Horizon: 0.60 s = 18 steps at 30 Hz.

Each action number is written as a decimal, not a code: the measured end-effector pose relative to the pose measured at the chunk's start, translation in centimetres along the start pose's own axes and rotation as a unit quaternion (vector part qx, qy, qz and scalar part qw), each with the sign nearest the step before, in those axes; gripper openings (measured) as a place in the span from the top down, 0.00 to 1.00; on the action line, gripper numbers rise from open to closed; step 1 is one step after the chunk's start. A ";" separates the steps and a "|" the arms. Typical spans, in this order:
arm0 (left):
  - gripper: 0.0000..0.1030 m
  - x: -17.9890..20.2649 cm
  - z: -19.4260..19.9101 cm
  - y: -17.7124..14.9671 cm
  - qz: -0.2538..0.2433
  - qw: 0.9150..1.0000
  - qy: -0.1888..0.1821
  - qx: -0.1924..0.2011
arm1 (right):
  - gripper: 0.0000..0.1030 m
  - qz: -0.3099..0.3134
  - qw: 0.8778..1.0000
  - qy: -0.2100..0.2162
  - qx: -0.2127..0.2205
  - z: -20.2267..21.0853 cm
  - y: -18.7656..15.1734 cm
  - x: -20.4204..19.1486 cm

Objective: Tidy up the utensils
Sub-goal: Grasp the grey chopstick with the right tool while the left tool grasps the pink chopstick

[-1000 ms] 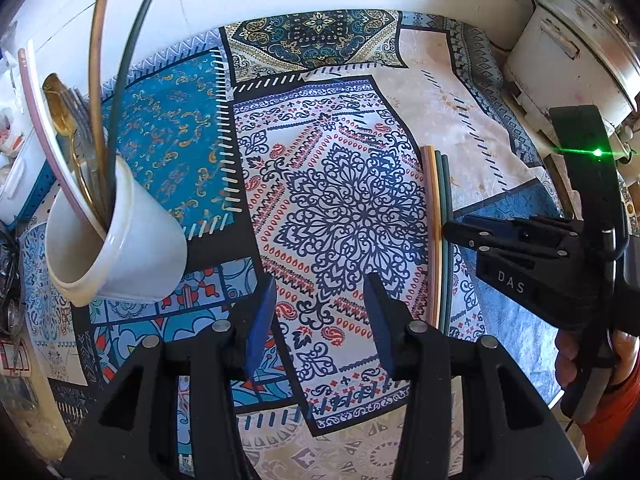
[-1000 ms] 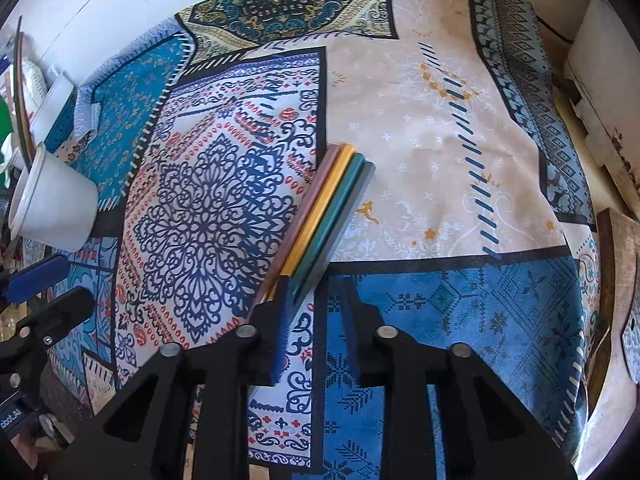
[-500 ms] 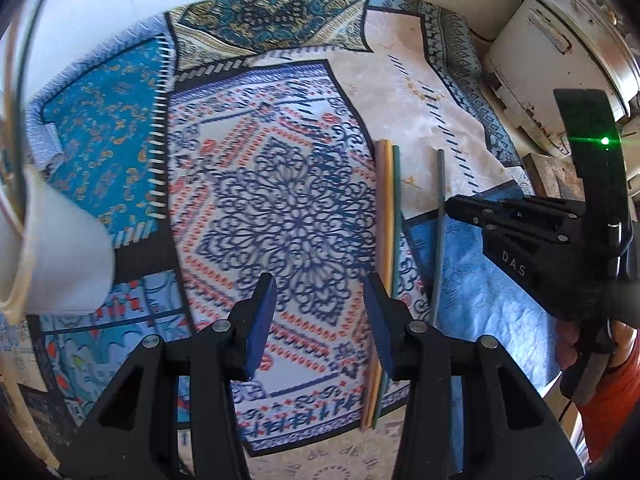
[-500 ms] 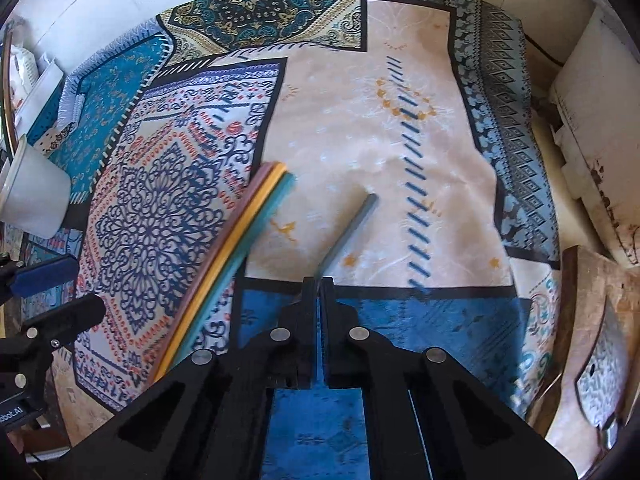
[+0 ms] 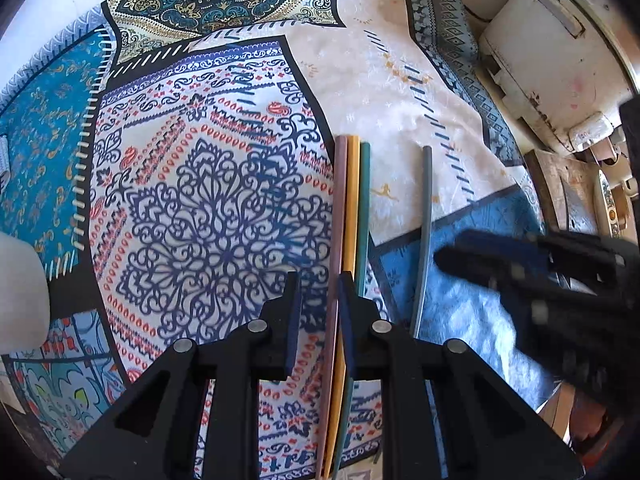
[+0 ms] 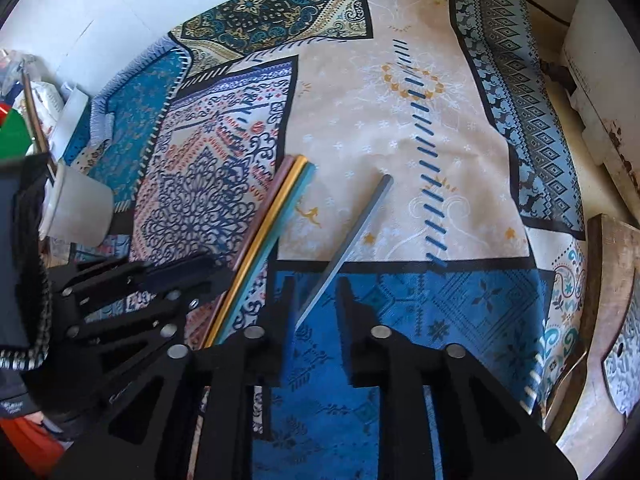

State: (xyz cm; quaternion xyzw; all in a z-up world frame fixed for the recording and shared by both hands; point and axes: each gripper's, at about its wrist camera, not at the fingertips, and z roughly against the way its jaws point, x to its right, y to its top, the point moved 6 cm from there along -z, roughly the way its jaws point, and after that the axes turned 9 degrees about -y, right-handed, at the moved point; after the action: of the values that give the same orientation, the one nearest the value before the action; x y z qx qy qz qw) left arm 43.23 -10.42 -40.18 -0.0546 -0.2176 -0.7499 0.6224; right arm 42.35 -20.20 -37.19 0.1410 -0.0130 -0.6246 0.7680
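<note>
Left gripper [image 5: 316, 316] hangs released, pink stick [image 5: 339, 216] between its fingers — right gripper [image 6: 314, 316] also released, grey stick [image 6: 352, 236] between its fingers.

Four long thin sticks lie on the patterned cloth [image 6: 420, 128]: one pink stick [image 5: 339, 216], one yellow stick [image 5: 352, 208] and one teal stick [image 5: 363, 208] side by side and touching, and one grey stick [image 5: 425, 224] apart from them. There is one white ceramic cup [image 6: 80, 210], with at least one more thin stick standing in it; how many it holds cannot be told. Two black two-finger grippers are in view, the left gripper [image 5: 316, 304] and the right gripper [image 6: 316, 308]. One white appliance [image 5: 560, 48] stands at the cloth's edge.
</note>
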 end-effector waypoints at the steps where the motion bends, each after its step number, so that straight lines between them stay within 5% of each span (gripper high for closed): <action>1: 0.84 0.0 -0.1 0.2 0.000 1.000 -0.001 0.000 | 0.81 0.002 1.000 -0.001 -0.001 0.1 -0.4 -0.1; 11: 0.92 0.4 -1.4 2.5 -0.040 0.999 0.017 0.004 | 0.81 0.022 1.000 -0.012 -0.015 -1.1 -3.4 -2.7; 18: 0.95 -0.9 -1.1 2.3 -0.008 1.000 -0.005 -0.001 | 0.89 0.046 0.998 -0.028 0.017 -1.0 -3.5 -3.5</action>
State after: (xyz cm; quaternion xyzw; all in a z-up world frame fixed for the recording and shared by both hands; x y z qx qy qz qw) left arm 45.87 -10.35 -40.91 -0.0575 -0.2208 -0.7544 0.6154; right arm 38.40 -17.25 -38.45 0.1356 -0.0513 -0.5919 0.7928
